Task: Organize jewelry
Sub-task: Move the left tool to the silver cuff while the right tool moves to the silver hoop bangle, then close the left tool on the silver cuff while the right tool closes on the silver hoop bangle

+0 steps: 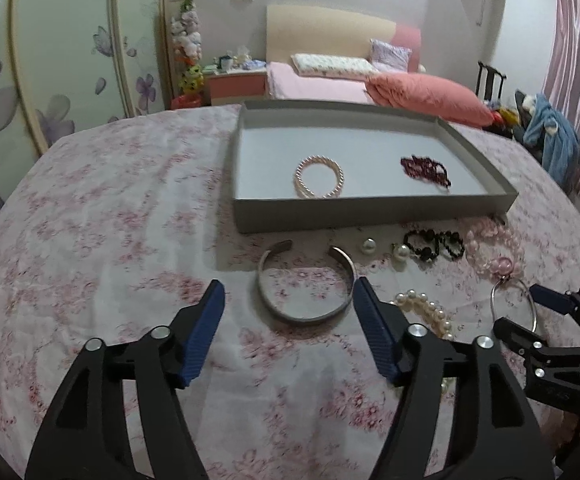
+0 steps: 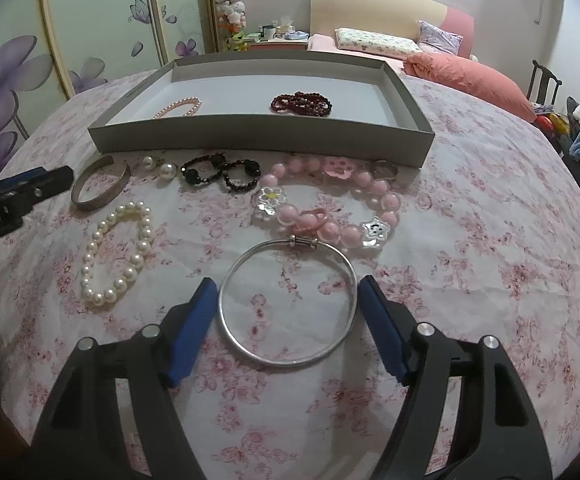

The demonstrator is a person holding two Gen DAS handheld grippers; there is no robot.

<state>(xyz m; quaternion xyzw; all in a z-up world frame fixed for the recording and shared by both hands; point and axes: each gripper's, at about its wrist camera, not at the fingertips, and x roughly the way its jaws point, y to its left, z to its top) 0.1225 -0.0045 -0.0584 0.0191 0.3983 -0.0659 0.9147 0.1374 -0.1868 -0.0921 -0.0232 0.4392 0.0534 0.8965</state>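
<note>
Two pieces sit in the tray ahead of your claws — the rest still waits on the surface. Your left claw gapes wide by the cuff, your right claw wide around the silver bangle, gripping nothing.

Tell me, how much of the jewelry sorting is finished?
Early days. Two pieces already lie in the grey tray: a pink pearl bracelet and a dark red bead strand. Nothing is held; the left gripper brackets the silver cuff, the right gripper the thin silver bangle. The white pearl bracelet, black beads and pink necklace remain outside.
</note>
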